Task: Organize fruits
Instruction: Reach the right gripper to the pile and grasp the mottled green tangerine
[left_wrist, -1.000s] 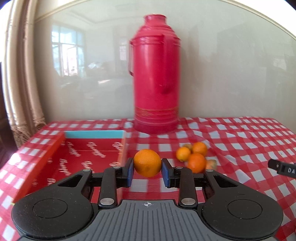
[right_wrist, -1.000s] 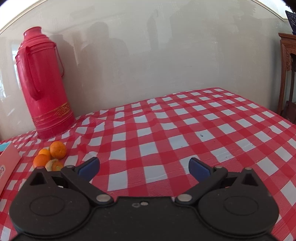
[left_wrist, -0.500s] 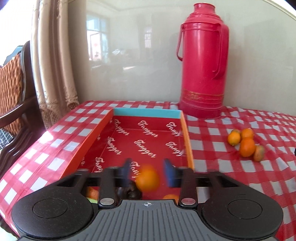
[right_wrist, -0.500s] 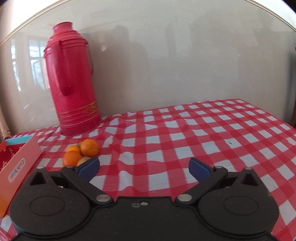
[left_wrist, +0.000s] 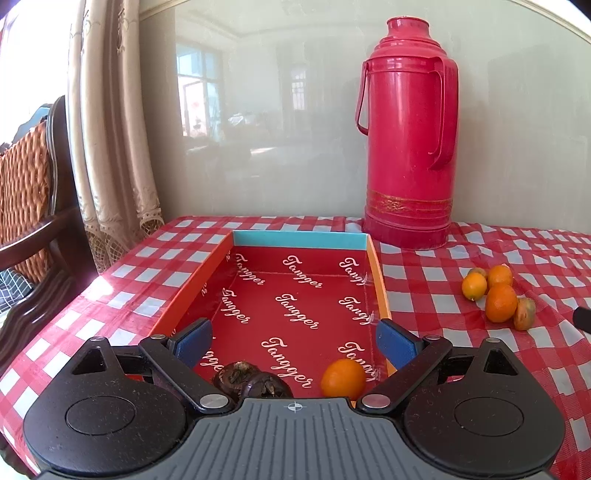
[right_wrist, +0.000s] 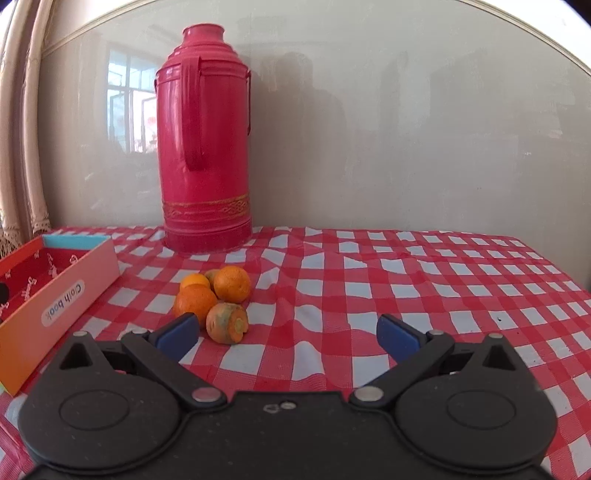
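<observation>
Left wrist view: the small round orange fruit (left_wrist: 342, 377) lies inside the red cardboard box (left_wrist: 375, 258), near its right wall. The left gripper (left_wrist: 294, 339) is opening, nothing between its jaws. Lift it straight up so it misses the fruit. The right gripper (right_wrist: 287, 331) is spread wide and empty near the pile of oranges (right_wrist: 213, 295).

Bright daylight, sharp, fisheye-bowed edges
</observation>
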